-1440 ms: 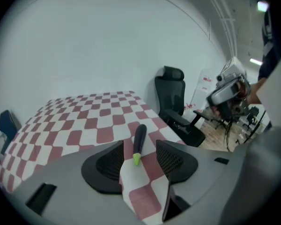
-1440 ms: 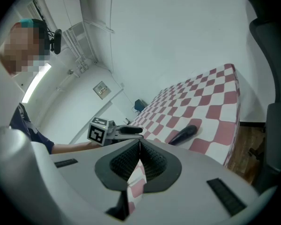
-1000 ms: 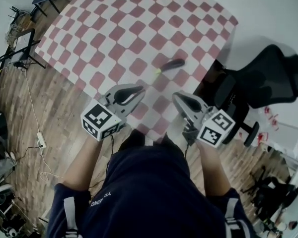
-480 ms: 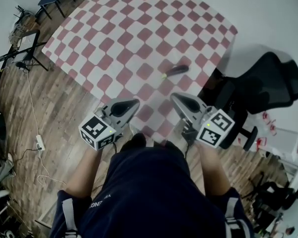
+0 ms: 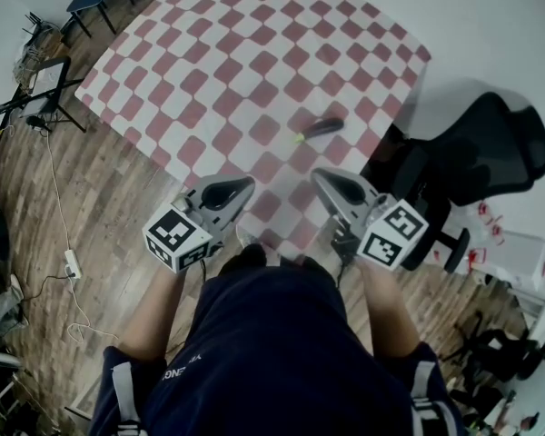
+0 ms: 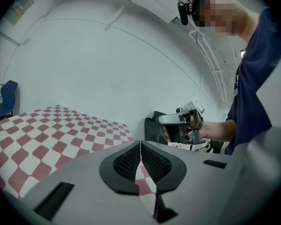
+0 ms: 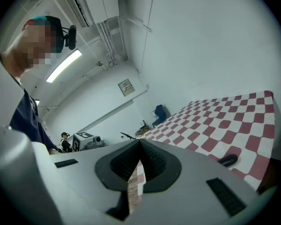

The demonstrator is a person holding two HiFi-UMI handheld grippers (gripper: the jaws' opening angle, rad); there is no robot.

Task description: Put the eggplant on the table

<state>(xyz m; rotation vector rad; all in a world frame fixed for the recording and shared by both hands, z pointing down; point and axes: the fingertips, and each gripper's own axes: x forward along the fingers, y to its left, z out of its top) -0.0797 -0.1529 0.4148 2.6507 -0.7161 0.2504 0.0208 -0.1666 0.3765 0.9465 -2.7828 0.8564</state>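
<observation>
Ahead of the right gripper (image 5: 320, 177), well apart from its tips, the eggplant (image 5: 322, 127) is seen lying on the checkered table (image 5: 209, 53). Its pale stem end is turned back toward the tools. The same dark shape shows low and to the right of the right gripper's jaws in that gripper's own view (image 7: 228, 160). Both tools are closed with nothing held: the ribbed pads of the left gripper (image 6: 140, 146) meet along a thin line, and the right gripper's pads are pressed together likewise.

The eggplant is judged fairly light and firm, with a smooth skin that could slip and a rounded body that could roll. A hold across the thick middle, jaws square to its length, would be preferred over the tapered stem.

Beyond the eggplant, to the right, the table edge and a black office chair (image 5: 490, 153) are close. Ahead and to the left of both tools, wide bare tabletop is left for moving.
</observation>
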